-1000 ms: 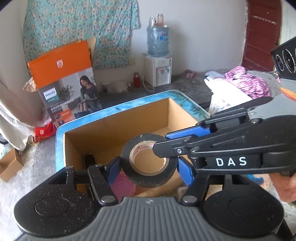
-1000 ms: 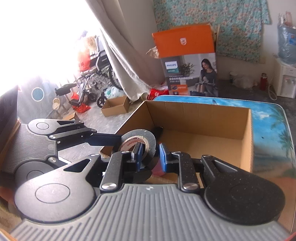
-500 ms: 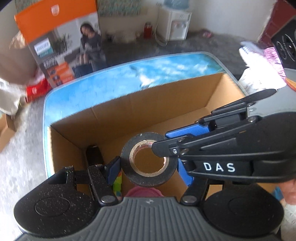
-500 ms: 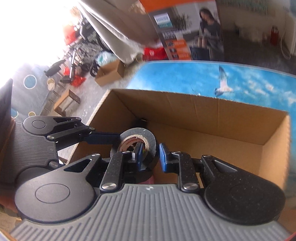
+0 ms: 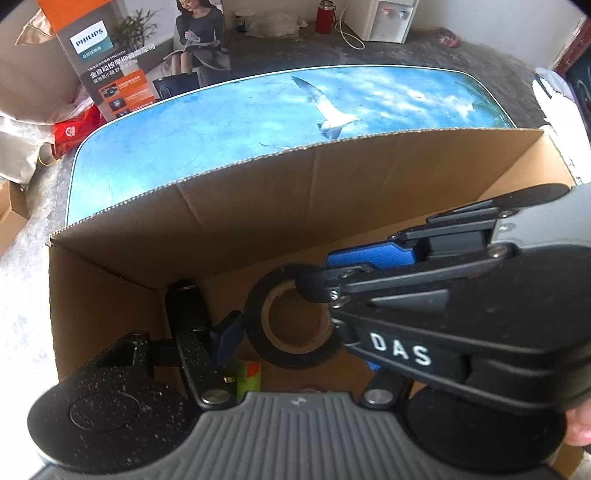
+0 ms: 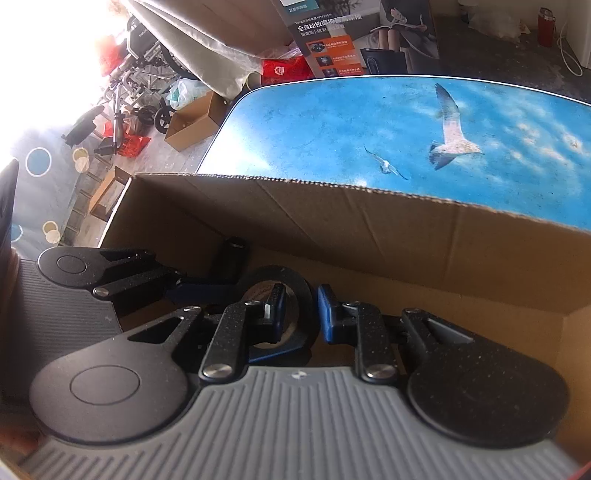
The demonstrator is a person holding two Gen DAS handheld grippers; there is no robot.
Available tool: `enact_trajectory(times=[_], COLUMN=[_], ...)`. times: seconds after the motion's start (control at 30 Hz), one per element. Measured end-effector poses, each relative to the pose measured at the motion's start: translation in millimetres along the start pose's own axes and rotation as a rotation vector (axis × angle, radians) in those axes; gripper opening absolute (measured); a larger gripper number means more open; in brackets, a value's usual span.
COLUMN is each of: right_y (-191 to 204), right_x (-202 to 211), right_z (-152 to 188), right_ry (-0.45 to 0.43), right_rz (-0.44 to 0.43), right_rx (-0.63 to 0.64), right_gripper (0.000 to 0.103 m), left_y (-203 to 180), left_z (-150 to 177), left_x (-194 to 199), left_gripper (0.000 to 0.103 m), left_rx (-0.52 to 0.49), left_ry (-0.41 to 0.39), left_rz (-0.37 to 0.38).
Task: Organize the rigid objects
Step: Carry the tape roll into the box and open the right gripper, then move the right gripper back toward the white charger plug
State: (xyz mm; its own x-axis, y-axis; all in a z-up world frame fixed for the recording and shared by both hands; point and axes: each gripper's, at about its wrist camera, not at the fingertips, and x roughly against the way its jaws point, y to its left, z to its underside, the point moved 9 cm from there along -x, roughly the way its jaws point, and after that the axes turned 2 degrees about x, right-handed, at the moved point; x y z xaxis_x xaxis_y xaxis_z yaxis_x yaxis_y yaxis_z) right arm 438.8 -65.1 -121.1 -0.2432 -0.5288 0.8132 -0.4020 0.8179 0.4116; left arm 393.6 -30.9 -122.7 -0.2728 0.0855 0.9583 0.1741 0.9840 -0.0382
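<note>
A black tape roll [image 5: 258, 343] [image 6: 295, 277] with a brown core hangs inside the open cardboard box [image 5: 332, 192] [image 6: 369, 229], near its left end. My left gripper [image 5: 295, 345] is shut on the roll across its outer width, blue pads on either side. My right gripper [image 6: 301, 308] [image 5: 317, 275] reaches in from the right and is shut on the roll's wall, one finger inside the core and one outside. A black cylinder [image 5: 186, 306] [image 6: 234, 258] stands in the box's left corner. A green and orange item [image 5: 249, 376] lies on the box floor under the left gripper.
The box sits on a blue table [image 5: 221, 129] [image 6: 332, 129] printed with seagulls. Beyond the table's far edge stand a Philips carton [image 5: 110, 55], a red flask [image 5: 323, 16] and a water dispenser [image 5: 384, 18]. Small cartons [image 6: 192, 122] and a wheelchair [image 6: 147, 62] are on the floor at left.
Both grippers, still holding the roll together, have moved forward and sunk into the box, tipping steeply downward. The grips look unchanged.
</note>
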Motion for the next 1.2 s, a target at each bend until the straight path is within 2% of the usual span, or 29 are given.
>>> enact_trajectory(times=[0.13,0.27,0.4,0.47,0.53,0.6,0.67,0.73,0.87,1.0,1.2], right_y=[-5,-1,10,17,25,32,39,46,52,49,48], right_x=[-5,7,48,79,110,141,174,203,246,271,276], right_z=[-7,-7,-5,2,11,26,43,64,110,148,207], right_ry=[-0.012,-0.042,-0.141,-0.213,-0.277,-0.337,-0.413,-0.488,-0.597,-0.65,-0.639], right_rz=[-0.014,-0.037,-0.088,-0.114,-0.134,-0.135,-0.131,-0.124,-0.116,-0.081,0.045], right_rx=[-0.027,-0.037,-0.039,-0.04,-0.032,-0.024,-0.004,0.018,0.022,-0.004,0.023], right_gripper=[0.024,0.03,0.037,0.048,0.053,0.062,0.077,0.084,0.102,0.102,0.102], left_y=[2,0,-4,-9,-15,-19,-22,-28,-35,-34,-40], left_z=[-2,-2,2,8,17,26,36,50,80,109,155], left_x=[6,24,58,80,103,124,143,159,181,191,182], left_gripper=[0.07,0.076,0.079,0.079,0.08,0.082,0.092,0.099,0.099,0.1,0.102], left_rx=[0.024,0.04,0.035,0.023,0.019,0.034,0.057,0.055,0.048,0.076,0.058], left_ry=[-0.014,-0.051,-0.132,-0.181,-0.226,-0.267,-0.299,-0.323,-0.333,-0.356,-0.4], left_rz=[0.021,0.051,0.086,0.112,0.143,0.16,0.178,0.185,0.202,0.214,0.148])
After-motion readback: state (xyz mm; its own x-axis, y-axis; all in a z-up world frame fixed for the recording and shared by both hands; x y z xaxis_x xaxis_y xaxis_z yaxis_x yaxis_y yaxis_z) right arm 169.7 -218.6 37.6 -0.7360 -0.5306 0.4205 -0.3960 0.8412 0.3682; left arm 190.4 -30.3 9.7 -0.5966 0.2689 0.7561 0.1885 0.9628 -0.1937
